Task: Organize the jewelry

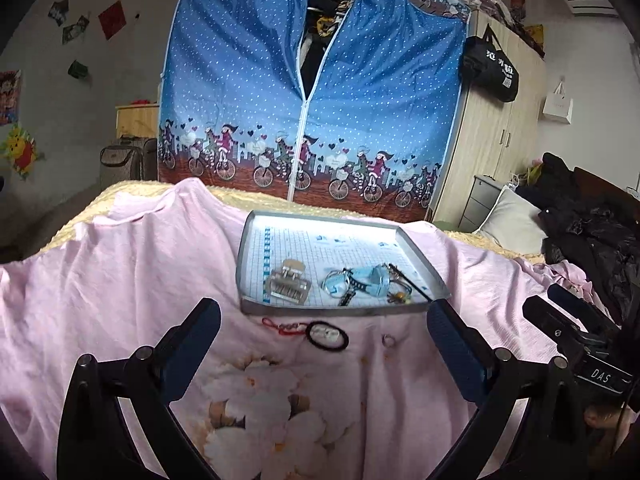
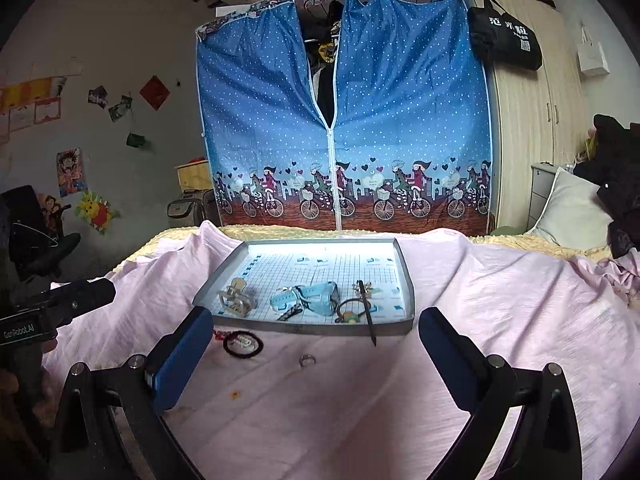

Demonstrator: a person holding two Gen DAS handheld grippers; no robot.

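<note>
- The left gripper [image 1: 324,344] and right gripper [image 2: 316,344] both hang released, jaws wide and empty, above the pink sheet [image 2: 500,300] on the bed.
- Between the blue fingers lie a black hair tie [image 2: 243,344] and a small ring [image 2: 307,360], loose on the sheet.
- Just beyond sits the grey tray [image 2: 409,280], holding a hair claw [image 2: 236,300], a blue watch [image 2: 312,298] and a dark stick [image 2: 367,308] overhanging its near rim.
- A blue fabric wardrobe [image 2: 344,120] stands behind the bed.

Pink sheet [image 2: 480,320] under tray [image 2: 406,276], ring [image 2: 307,359]

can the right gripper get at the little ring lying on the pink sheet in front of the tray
Probably yes. The ring lies alone on the pink sheet, just ahead of the open right gripper, short of the tray. Nothing covers it; the black hair tie sits apart to its left.
</note>
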